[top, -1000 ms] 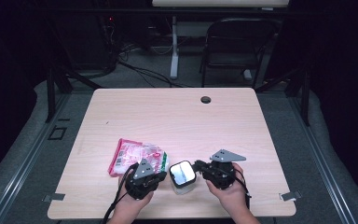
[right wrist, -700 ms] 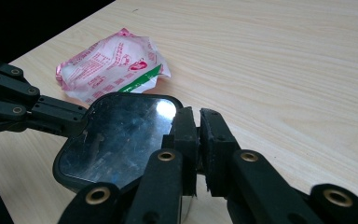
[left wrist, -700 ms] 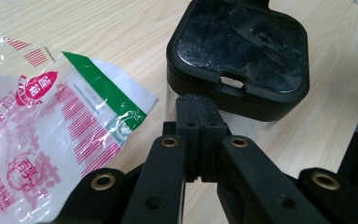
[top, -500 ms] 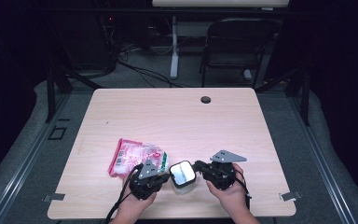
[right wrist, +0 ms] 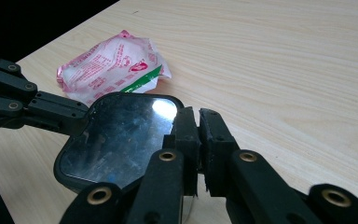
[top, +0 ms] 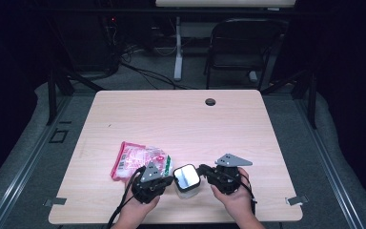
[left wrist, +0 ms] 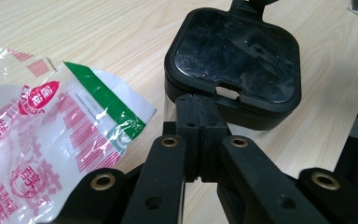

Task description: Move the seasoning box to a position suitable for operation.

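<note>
A small box with a glossy black lid (top: 187, 176) (left wrist: 235, 56) (right wrist: 121, 135) and a clear body stands near the table's front edge. My left gripper (top: 171, 180) (left wrist: 200, 105) is shut, its tips against the lid's near rim by a small notch. From the opposite side, my right gripper (top: 201, 171) (right wrist: 198, 116) meets the lid's edge with its jaws all but together, a hairline gap between them. Whether either one pinches the rim I cannot tell. A red, white and green printed plastic bag (top: 138, 160) (left wrist: 42, 126) (right wrist: 112, 65) lies flat just left of the box.
The light wooden table (top: 171, 119) has a round cable hole (top: 210, 101) near its far edge. A dark chair (top: 240, 47) and a white desk leg (top: 177, 52) stand on the floor beyond. Both hands rest at the front edge.
</note>
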The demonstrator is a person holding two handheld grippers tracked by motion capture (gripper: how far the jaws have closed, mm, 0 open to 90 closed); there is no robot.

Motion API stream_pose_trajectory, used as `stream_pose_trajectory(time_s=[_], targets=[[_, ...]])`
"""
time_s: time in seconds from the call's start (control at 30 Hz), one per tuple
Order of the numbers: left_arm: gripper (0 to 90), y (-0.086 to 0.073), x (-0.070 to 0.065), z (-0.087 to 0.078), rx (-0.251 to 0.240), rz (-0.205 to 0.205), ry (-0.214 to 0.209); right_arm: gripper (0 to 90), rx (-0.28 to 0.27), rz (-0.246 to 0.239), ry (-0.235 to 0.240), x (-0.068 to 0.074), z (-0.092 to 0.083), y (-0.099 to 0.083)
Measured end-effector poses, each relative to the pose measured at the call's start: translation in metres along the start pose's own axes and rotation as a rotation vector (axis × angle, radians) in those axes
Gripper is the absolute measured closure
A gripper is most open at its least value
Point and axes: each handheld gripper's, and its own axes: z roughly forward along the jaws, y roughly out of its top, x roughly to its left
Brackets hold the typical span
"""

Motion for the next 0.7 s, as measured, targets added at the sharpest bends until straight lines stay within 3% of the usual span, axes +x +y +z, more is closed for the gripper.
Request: stream_pose_trajectory(time_s=[0.27, 0.33, 0.7], targets=[[89.6, 0.005, -0.002, -0.002, -0.012, 0.007, -0.005, 85.9, -0.003, 0.014, 0.006, -0.001, 0.000, 0.000], [89.6, 0.007, -0.002, -0.002, -0.012, 0.012, -0.006, 82.4, -0.006, 0.025, 0.009, -0.001, 0.000, -0.001], [89.7, 0.019, -0.003, -0.004, -0.034, 0.020, -0.012, 76.4, -0.010, -0.009, 0.046, 0.003, -0.013, 0.006]])
